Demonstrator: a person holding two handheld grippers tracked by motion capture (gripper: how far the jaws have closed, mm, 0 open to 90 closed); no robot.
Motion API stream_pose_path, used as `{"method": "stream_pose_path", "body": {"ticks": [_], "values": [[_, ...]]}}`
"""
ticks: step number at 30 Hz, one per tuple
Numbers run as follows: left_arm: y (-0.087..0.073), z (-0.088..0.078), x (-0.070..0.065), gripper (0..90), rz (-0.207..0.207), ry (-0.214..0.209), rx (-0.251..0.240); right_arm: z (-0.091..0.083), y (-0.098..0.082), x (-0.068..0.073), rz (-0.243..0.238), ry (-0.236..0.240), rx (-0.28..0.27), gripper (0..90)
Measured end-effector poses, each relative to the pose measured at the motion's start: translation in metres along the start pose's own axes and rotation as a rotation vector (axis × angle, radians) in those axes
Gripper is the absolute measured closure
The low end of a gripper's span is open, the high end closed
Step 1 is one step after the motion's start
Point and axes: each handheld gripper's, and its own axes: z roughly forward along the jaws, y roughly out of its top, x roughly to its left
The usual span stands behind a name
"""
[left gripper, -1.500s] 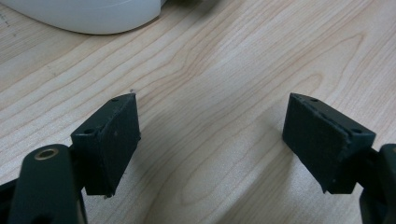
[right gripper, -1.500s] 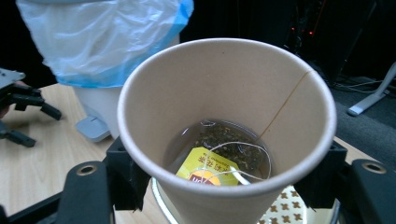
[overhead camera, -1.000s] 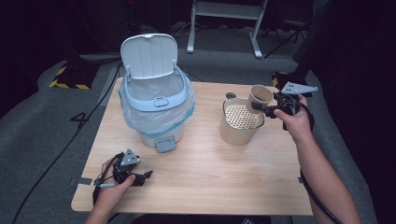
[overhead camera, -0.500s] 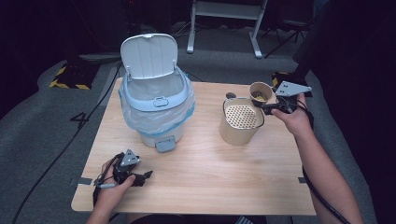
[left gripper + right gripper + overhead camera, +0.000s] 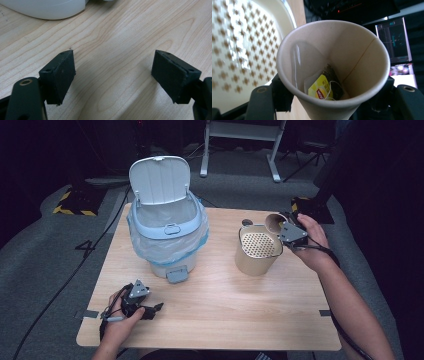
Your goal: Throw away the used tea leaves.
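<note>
The right tool (image 5: 285,231) clamps a paper cup (image 5: 332,67) holding a used teabag (image 5: 324,86), tilted beside the strainer pot (image 5: 257,251), likely mid-drain; next, probably carrying it to the bin (image 5: 167,227), while the left tool (image 5: 145,306) rests open on the counter (image 5: 240,305).

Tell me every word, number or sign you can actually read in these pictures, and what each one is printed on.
"4": large dark numeral on the grey floor left of the table.
Red logo with white lettering on the yellow tea bag tag inside the paper cup: seen sideways and partly hidden, too unclear to read.
Screen behind the cup shows coloured text: too small and blurred to read.
</note>
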Motion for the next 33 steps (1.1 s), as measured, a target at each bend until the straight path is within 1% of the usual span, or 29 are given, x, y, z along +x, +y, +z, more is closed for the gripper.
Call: {"method": "stream_pose_path", "body": {"ticks": [2,3,4,5,6,7,9,10,11,12,13,16,17,18,19,21,24,25,28,29,31,32,33], "values": [[0.0,0.0,0.0,19.6,0.0,0.0,0.0,0.001,0.004,0.005,-0.116,-0.022,0.043,35.1],[0.0,0.0,0.0,19.6,0.0,0.0,0.0,0.001,0.006,0.007,-0.149,-0.029,0.064,35.3],[0.0,0.0,0.0,19.6,0.0,0.0,0.0,0.001,0.009,0.01,-0.215,-0.045,0.09,35.5],[0.0,0.0,0.0,19.6,0.0,0.0,0.0,0.001,0.011,0.012,-0.267,-0.058,0.11,35.8],[0.0,0.0,0.0,19.6,-0.001,0.0,0.0,0.002,0.014,0.016,-0.344,-0.085,0.133,36.1],[0.0,0.0,0.0,19.6,0.0,0.0,0.0,0.002,0.015,0.017,-0.395,-0.1,0.147,36.2],[0.0,0.0,0.0,19.5,-0.006,-0.003,-0.002,0.002,0.021,0.022,-0.526,-0.138,0.193,36.5],[0.0,0.0,0.0,19.5,0.0,0.0,0.0,0.002,0.022,0.023,-0.571,-0.155,0.201,36.5],[0.0,0.0,0.0,19.6,-0.002,-0.001,0.0,0.003,0.024,0.024,-0.632,-0.179,0.222,36.7],[0.0,0.0,0.0,19.6,-0.002,-0.001,0.0,0.002,0.026,0.026,-0.702,-0.203,0.241,36.8],[0.0,0.0,0.0,19.6,-0.002,-0.001,0.0,0.002,0.028,0.027,-0.739,-0.216,0.257,36.8],[0.0,0.0,0.0,19.6,0.0,0.0,0.0,0.004,0.032,0.034,-0.908,-0.254,0.287,36.8],[0.0,0.0,0.0,19.6,0.0,0.0,0.0,0.004,0.034,0.036,-0.956,-0.263,0.306,36.8],[0.0,0.0,0.0,19.6,0.0,0.0,0.0,0.004,0.035,0.037,-0.993,-0.267,0.316,36.8],[0.0,0.0,0.0,19.6,0.0,0.0,0.0,0.005,0.036,0.037,-1.045,-0.275,0.321,36.9],[0.0,0.0,0.0,19.6,0.0,0.0,0.0,0.005,0.037,0.039,-1.108,-0.309,0.342,36.9],[0.0,0.0,0.0,19.6,0.0,-0.001,0.0,0.005,0.039,0.038,-1.177,-0.323,0.368,36.9],[0.0,0.0,0.0,19.6,0.0,0.0,0.0,0.005,0.039,0.037,-1.189,-0.322,0.37,36.9],[0.0,0.0,0.0,19.6,0.0,0.0,0.0,0.004,0.041,0.035,-1.245,-0.324,0.383,36.9],[0.0,0.0,0.0,19.6,0.0,0.0,0.0,0.003,0.041,0.035,-1.248,-0.333,0.384,36.9],[0.0,0.0,0.0,19.6,-0.001,0.0,-0.001,0.004,0.042,0.036,-1.285,-0.315,0.386,36.9],[0.0,0.0,0.0,19.6,0.0,0.0,0.0,0.004,0.042,0.037,-1.287,-0.314,0.379,36.9],[0.0,0.0,0.0,19.6,0.0,0.0,0.0,0.004,0.043,0.038,-1.298,-0.318,0.384,36.9]]}}
